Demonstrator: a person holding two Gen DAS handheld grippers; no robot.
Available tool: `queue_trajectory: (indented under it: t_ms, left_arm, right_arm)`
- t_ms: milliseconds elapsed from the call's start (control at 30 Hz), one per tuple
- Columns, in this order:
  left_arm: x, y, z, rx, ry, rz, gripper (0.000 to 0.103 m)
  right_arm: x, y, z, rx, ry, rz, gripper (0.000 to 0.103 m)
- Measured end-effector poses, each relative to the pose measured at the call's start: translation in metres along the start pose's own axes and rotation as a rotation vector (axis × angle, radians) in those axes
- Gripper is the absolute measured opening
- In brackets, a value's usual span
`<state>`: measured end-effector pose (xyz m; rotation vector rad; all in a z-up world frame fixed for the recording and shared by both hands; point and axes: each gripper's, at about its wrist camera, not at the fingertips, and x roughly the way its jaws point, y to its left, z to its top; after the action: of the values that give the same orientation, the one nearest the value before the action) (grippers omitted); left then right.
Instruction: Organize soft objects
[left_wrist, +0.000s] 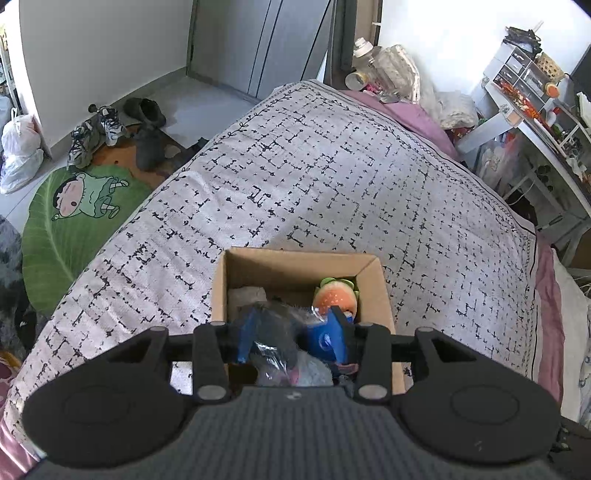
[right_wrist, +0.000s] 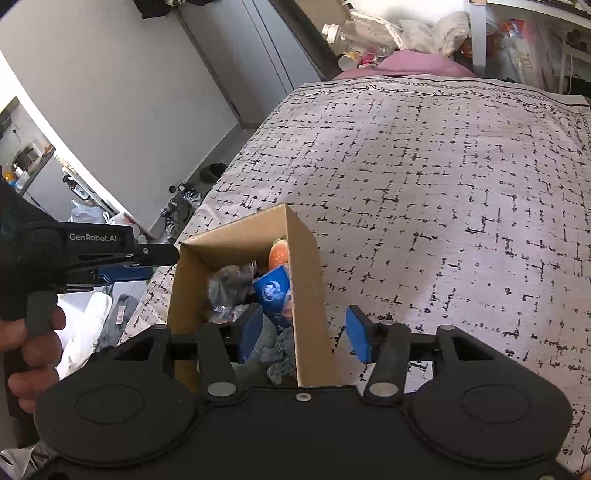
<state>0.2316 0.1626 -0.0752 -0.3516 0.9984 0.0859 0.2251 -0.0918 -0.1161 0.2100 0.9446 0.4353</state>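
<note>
An open cardboard box stands on the bed and holds several soft things. Among them are an orange and green burger plush, a dark grey plush in clear wrap and a blue item with a white emblem. My left gripper hangs over the box's near end. Its blue pads stand apart on either side of the wrapped grey plush, with no visible press. My right gripper is open and straddles the box's right wall, touching neither face. From the right wrist view, the left gripper reaches the box's left corner.
The box sits on a pale bedcover with black marks. Shoes and a green cartoon rug lie on the floor to the left. Bottles and bags crowd the bed's far end, beside a cluttered desk. A hand grips the left tool.
</note>
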Motion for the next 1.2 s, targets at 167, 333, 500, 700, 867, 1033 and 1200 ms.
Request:
queue_trajectory:
  t_ms: [167, 333, 500, 700, 867, 1033, 1200]
  left_arm:
    - [-0.006, -0.003, -0.004, -0.008, -0.003, 0.007, 0.043]
    - [-0.011, -0.008, -0.013, 0.013, 0.006, 0.016, 0.044]
    - [-0.018, -0.014, -0.026, 0.044, 0.015, 0.033, 0.051]
    - [-0.030, -0.023, -0.038, 0.058, 0.010, 0.047, 0.064]
    - [-0.042, -0.035, -0.048, 0.072, -0.005, 0.048, 0.077]
    - [-0.058, -0.045, -0.058, 0.084, -0.025, 0.036, 0.081]
    - [-0.079, -0.053, -0.069, 0.074, -0.041, 0.027, 0.087]
  right_arm:
    - [-0.007, -0.005, -0.001, 0.006, -0.008, -0.001, 0.052]
    - [-0.017, -0.012, -0.003, 0.005, -0.012, -0.004, 0.055]
    - [-0.028, -0.020, -0.006, 0.016, -0.023, -0.005, 0.059]
    - [-0.044, -0.027, -0.010, 0.015, -0.042, -0.012, 0.069]
    - [-0.061, -0.030, -0.013, 0.011, -0.071, -0.021, 0.081]
    - [-0.080, -0.036, -0.017, 0.009, -0.095, -0.029, 0.092]
    - [-0.100, -0.042, -0.020, -0.002, -0.113, -0.030, 0.100]
